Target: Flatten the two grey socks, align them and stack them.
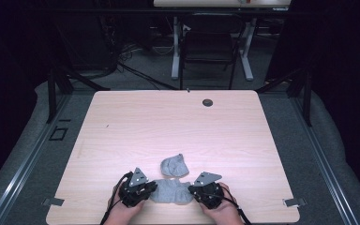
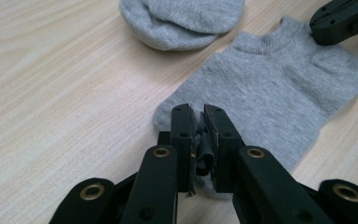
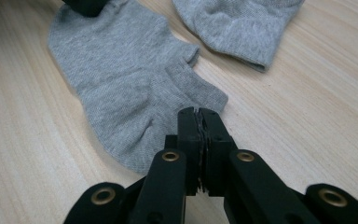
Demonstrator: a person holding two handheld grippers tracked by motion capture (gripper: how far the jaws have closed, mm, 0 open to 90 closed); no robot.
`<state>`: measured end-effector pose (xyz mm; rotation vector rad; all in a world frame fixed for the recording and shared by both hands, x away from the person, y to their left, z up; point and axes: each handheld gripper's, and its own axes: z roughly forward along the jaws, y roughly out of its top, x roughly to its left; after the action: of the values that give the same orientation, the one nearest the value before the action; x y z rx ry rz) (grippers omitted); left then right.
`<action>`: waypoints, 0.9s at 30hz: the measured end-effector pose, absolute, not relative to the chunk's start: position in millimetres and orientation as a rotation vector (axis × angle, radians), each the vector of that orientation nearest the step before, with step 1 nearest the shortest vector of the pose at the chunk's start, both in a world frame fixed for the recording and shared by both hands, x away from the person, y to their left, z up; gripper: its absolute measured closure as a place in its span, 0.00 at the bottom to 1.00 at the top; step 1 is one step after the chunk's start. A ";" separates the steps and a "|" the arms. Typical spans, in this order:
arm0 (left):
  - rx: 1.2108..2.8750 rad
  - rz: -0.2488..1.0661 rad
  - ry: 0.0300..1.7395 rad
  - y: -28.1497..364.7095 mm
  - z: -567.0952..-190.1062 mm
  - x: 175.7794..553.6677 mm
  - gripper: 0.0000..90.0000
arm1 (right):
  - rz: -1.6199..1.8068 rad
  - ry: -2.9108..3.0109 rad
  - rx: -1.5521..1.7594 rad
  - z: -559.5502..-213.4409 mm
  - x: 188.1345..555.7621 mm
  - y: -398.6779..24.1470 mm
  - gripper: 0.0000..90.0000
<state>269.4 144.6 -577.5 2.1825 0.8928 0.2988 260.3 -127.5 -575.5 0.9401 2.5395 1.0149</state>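
The high view looks forward and down from above the person's side onto the whole table (image 1: 122, 122). Each gripper view rides low and close, looking along its own black jaws just above the wood. All three views share the flat grey sock (image 1: 170, 191) (image 2: 270, 93) (image 3: 126, 88) and the folded sock (image 1: 175, 165) (image 2: 182, 21) (image 3: 237, 23) beyond it.

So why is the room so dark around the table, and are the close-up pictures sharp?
High view: light falls on the table alone, the surroundings nearly black, a pale glare near the flat sock. Left gripper view: sock weave crisp, the folded sock slightly soft. Right gripper view: even light, faint shadows, jaw bases blurred.
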 end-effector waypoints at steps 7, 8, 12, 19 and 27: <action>2.190 0.267 0.894 142.8 -577.6 263.7 0.93 | 0.964 2.547 0.905 -573.6 256.6 -128.7 0.99; 2.193 0.268 0.892 142.7 -577.3 262.9 0.93 | 0.974 2.543 0.907 -574.1 255.5 -128.2 0.99; 2.201 0.261 0.886 141.8 -576.8 261.2 0.94 | 0.956 2.554 0.902 -572.9 253.5 -129.0 1.00; 2.171 0.254 0.877 142.2 -569.9 261.8 0.89 | 1.009 2.565 0.927 -571.7 254.1 -130.8 0.92; 2.132 0.265 0.905 145.1 -566.8 270.2 0.82 | 1.074 2.515 0.907 -561.3 257.8 -121.9 0.88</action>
<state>270.2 145.1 -566.8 2.1325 0.9047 0.2648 257.8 -121.9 -561.3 0.9073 2.5154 1.0739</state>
